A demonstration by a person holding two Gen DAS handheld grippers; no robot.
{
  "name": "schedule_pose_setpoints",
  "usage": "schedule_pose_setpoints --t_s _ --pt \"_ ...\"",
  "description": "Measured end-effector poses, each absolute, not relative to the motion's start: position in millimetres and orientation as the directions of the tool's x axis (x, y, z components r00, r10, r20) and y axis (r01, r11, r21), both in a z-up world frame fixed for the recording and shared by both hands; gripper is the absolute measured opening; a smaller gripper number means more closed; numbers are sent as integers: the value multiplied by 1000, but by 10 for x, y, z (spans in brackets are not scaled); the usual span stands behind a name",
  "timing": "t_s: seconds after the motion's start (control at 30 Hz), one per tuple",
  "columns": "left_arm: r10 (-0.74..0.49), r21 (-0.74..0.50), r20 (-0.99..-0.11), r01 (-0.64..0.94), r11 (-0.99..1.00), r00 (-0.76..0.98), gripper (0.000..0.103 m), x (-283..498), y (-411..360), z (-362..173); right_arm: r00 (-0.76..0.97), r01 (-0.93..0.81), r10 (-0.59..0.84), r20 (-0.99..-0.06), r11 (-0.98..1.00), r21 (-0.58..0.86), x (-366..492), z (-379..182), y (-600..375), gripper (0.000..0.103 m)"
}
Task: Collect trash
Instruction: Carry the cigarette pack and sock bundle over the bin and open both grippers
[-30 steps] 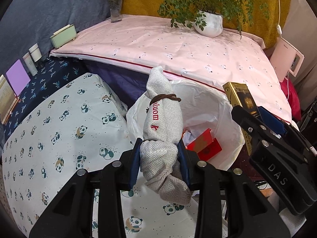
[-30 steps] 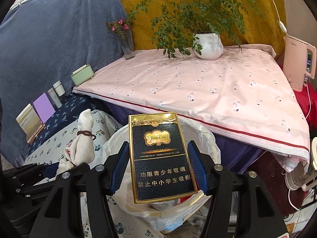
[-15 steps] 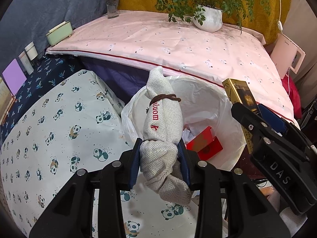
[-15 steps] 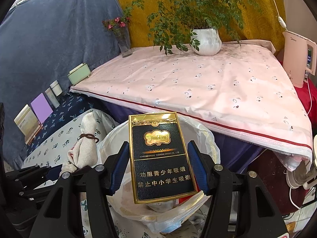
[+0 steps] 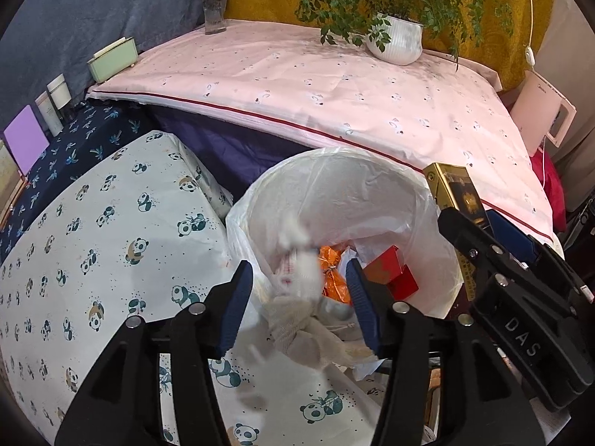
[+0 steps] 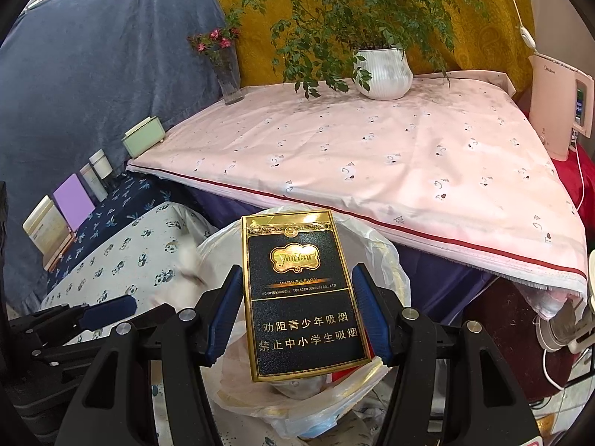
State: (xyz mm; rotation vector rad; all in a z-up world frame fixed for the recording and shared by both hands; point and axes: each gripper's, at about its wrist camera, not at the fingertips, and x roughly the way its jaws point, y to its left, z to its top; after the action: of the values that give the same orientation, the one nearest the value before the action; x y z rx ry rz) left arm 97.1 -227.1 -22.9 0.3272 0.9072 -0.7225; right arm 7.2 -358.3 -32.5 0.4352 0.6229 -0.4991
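The rolled cloth [image 5: 297,297], a pale herringbone weave, is a motion-blurred smear between the spread fingers of the left gripper [image 5: 297,304], touching neither blue pad; its knotted lower end hangs at the near rim of the trash bag [image 5: 334,193]. The bag is thin, crinkled, translucent white plastic, its round mouth open, standing against the corner of the panda-print sheet [image 5: 93,241]. Inside it lie a glossy red box [image 5: 390,271], a crumpled orange wrapper [image 5: 333,278] and scraps of white paper.

The right gripper [image 6: 297,316] pinches a flat rectangular cigarette pack [image 6: 303,297] by its long sides, upright above the bag's mouth. The pack is stiff card with a grainy black face, a shiny gold border, a gold emblem and gold Chinese lettering. From the left wrist view the same pack shows edge-on at the right side of the bag.

Beyond the bag a smooth pink sheet [image 5: 334,93] with a dark red stripe along its front edge covers a raised surface. At its far edge stand a ribbed white pot [image 5: 396,39] with a leafy green plant and a clear glass vase [image 5: 215,3] of small pink flowers; a pale green box [image 5: 111,59] sits at its left corner. A pink appliance [image 6: 557,107] stands at the right edge. Along a dark blue leaf-print cloth [image 5: 74,141] to the left lean a lilac card [image 5: 24,139] and small white containers [image 5: 55,102].
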Motion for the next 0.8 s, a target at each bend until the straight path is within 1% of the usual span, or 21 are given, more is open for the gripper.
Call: schedule_pose_setpoints --t_s 0.43,0.57,0.73,0.8 --pt "-412 -51 -811 652 756 415 51 1075 -2064 -256 706 544 -294 -645 808 227 138 -329 -3521 58" --pt "-407 -53 -810 639 767 422 55 1101 -1989 -259 707 536 -285 -648 813 227 166 -330 -3485 58" --pt "-404 -56 -808 626 778 429 56 1129 -1909 -253 709 531 -284 -645 818 223 211 -313 -3460 58" --pt "-402 -57 -808 621 781 431 59 1138 -1885 -250 710 528 -284 -644 821 220 229 -307 -3440 58"
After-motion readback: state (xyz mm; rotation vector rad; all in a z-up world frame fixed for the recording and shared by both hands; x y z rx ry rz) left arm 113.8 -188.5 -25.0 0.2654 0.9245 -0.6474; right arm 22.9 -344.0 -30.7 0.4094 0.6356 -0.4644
